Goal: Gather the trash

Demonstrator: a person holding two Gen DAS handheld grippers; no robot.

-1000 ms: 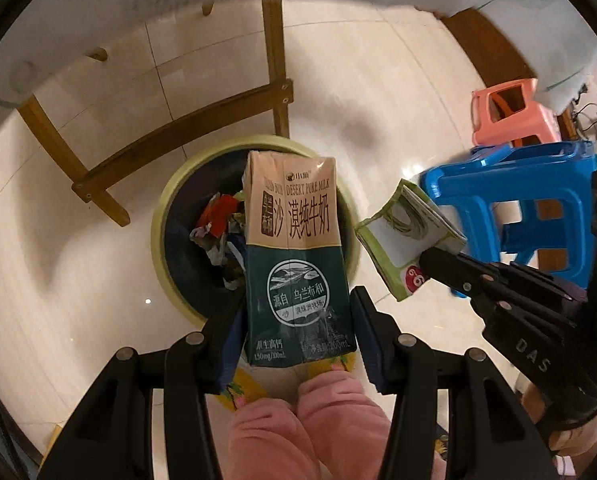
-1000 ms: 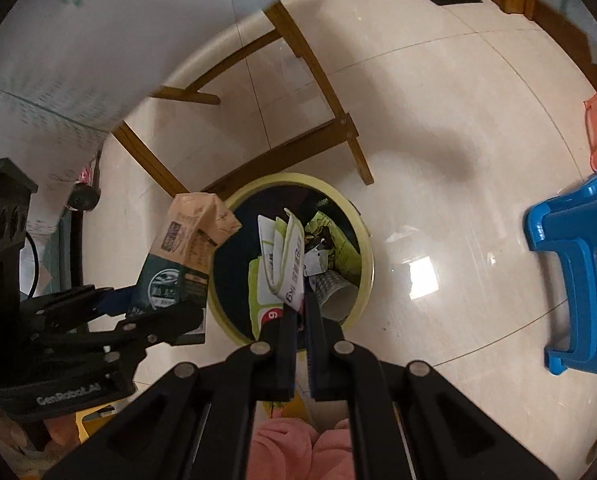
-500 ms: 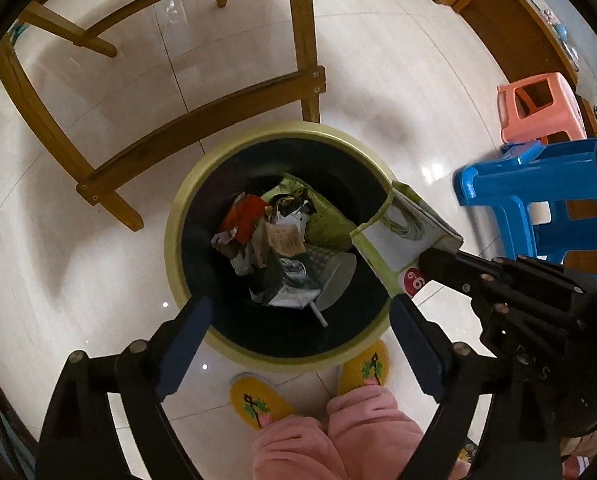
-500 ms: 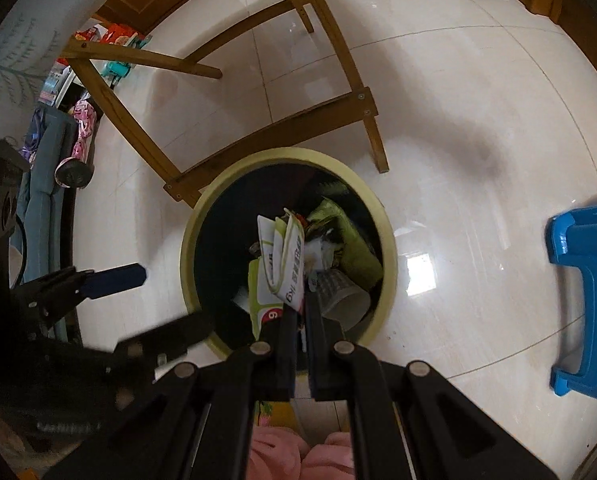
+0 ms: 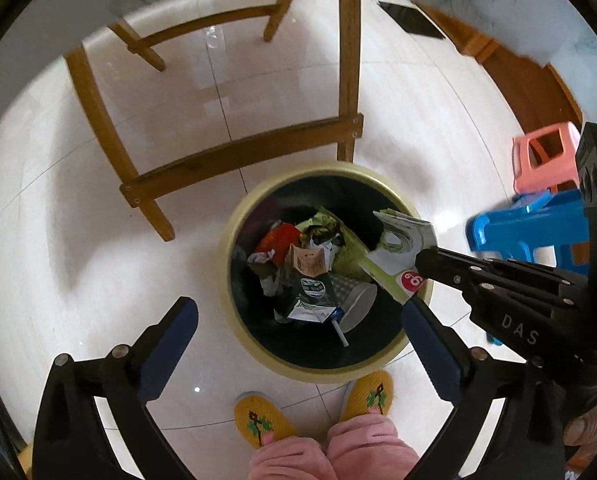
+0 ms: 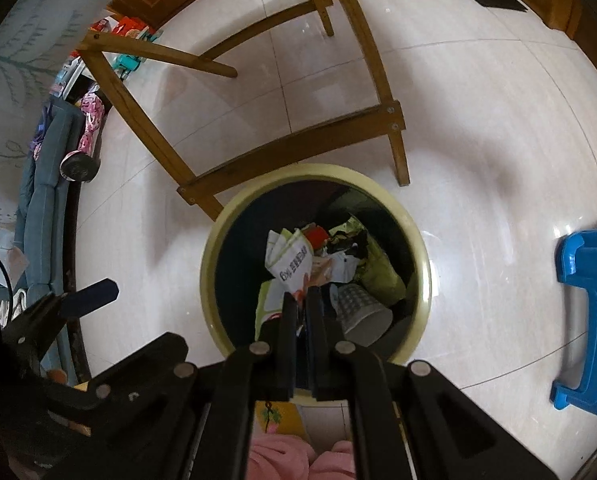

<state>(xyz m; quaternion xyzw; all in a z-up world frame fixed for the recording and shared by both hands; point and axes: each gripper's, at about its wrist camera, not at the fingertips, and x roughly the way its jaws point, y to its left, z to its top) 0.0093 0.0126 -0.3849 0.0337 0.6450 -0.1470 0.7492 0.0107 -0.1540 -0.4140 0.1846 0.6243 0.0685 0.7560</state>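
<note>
We have let go of the milk carton (image 5: 312,300); it now lies in the bin (image 5: 234,236) among the rubbish; our left gripper (image 5: 298,320) is opening wide, nothing between its jaws; both grippers hang lower over the bin.

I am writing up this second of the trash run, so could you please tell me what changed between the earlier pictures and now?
The left tongs let go of the milk carton, which dropped into the trash bin; their jaws are opening, with nothing between them. The right tongs moved over the bin's mouth. Unchanged: the right tongs stay shut on the green and white carton, and the bin stays beside the wooden chair.
</note>
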